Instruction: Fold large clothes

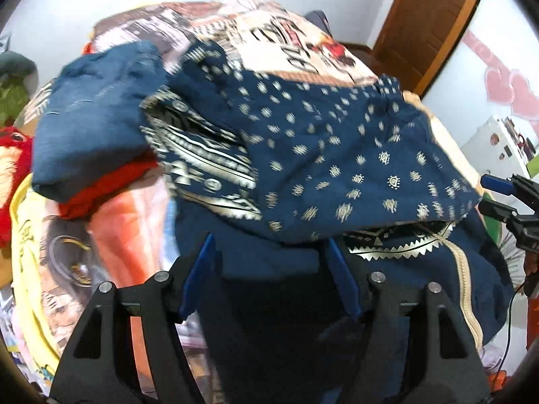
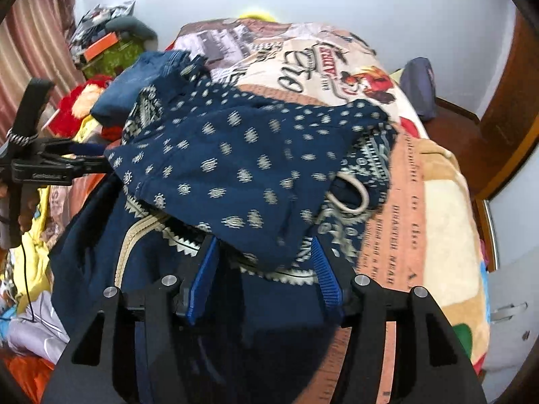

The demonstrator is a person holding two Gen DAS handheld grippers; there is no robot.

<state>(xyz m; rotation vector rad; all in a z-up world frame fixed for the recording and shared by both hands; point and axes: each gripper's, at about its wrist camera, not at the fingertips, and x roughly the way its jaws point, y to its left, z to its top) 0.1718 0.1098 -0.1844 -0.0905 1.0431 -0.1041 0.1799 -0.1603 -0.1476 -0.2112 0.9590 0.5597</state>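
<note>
Our left claw (image 1: 269,269) and right claw (image 2: 262,269) are both open, holding nothing; the blue dress (image 1: 320,155) lies just ahead, stretched across the bed (image 2: 438,202).

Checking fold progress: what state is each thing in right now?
Printed garment: folded over, rumpled, on the bed.
Plain blue garment: folded, lying on red cloth.
Left gripper: open, holding nothing.
Right gripper: open, holding nothing.
Door: cannot tell.

Both wrist views look steeply down, close over the same blue garment (image 1: 337,155) (image 2: 235,168).
</note>
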